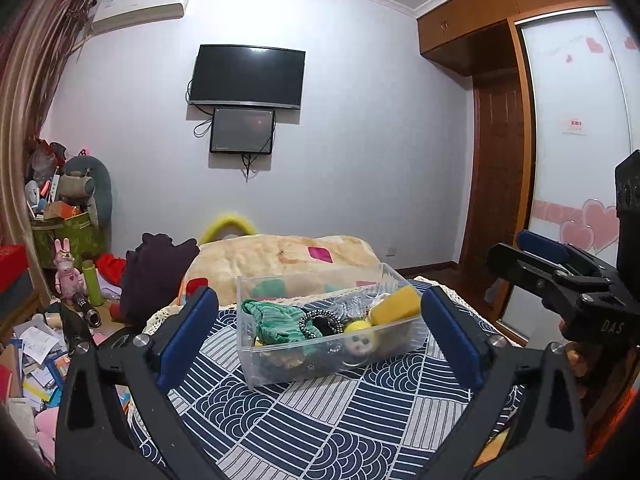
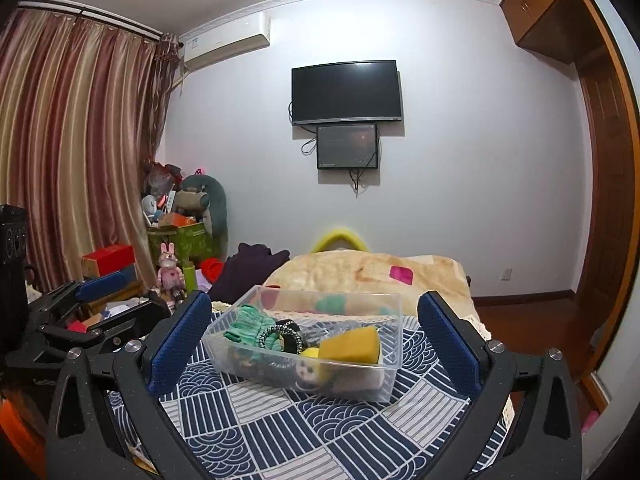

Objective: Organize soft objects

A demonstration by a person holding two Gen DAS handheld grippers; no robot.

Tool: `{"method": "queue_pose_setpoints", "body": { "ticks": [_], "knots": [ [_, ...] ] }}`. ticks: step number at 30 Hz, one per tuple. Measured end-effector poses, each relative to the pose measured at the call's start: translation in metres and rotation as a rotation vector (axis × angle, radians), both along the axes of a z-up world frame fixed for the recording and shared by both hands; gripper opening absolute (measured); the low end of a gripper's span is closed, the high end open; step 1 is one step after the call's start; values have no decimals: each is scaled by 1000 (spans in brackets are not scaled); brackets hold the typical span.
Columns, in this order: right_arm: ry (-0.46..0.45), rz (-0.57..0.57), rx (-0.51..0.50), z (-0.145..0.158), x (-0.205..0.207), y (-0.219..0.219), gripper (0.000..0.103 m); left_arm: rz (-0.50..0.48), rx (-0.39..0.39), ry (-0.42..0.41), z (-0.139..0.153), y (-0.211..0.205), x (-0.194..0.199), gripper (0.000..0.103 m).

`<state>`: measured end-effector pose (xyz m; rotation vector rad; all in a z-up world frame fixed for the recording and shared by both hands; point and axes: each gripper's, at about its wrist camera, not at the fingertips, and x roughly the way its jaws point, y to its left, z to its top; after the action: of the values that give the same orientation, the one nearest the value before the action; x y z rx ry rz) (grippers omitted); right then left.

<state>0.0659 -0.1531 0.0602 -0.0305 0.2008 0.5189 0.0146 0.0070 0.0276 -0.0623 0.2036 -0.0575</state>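
A clear plastic box (image 1: pixel 326 328) stands on the desk (image 1: pixel 320 420), which is covered by a blue and white patterned cloth, toward the far edge and roughly midway between the side edges. Beyond that far edge lies a bed with a beige blanket (image 1: pixel 280 256).

Inside the box, a green knitted cloth (image 1: pixel 272 320) is bunched at the left end. Just beside it sits a black and white braided hair tie (image 1: pixel 316 320). A yellow sponge (image 1: pixel 396 306) leans tilted at the right end, its upper corner near the rim. A small yellow doll head (image 1: pixel 360 338) with dark eyes rests against the near wall, below the sponge. Some silver-grey material lies behind these things, too tangled to identify.

The left gripper (image 1: pixel 320 336) hovers above the near part of the desk with its jaws spread wide, blue pads framing the box on either side, and it holds nothing. The right gripper (image 2: pixel 316 338) is likewise above the near edge, jaws wide apart and gripping nothing, the box seen between its blue pads. In the left wrist view the right gripper appears at the right side, apart from the box.

On the far wall hang a dark television (image 2: pixel 346 92) and a smaller screen (image 2: pixel 347 146) just below it.
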Motion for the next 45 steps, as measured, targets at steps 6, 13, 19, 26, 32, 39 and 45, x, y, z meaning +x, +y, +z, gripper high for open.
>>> {"method": "queue_pose_setpoints", "body": {
  "ticks": [6,13,19,26,32,39,45],
  "knots": [
    [0,2,4,0,-1,0,103,-1,-1,-2,0,-1,0,103],
    [-2,4,2,1,-4,1,103,-7,0,-5,0,-1,-1,103],
    [-1,3,3,1,-3,0,103,-25,6,2,0,-2,-1,103],
    [3,3,6,2,-3,0,103,-41,7,14,1,-2,0,103],
    [5,3,7,2,-5,1,103,-47,7,16,1,-2,-1,103],
    [9,1,8,1,-5,2,103,-57,4,28,0,-3,0,103],
    [18,0,7,0,-7,4,103,-63,-23,46,0,1,2,103]
  ]
}}
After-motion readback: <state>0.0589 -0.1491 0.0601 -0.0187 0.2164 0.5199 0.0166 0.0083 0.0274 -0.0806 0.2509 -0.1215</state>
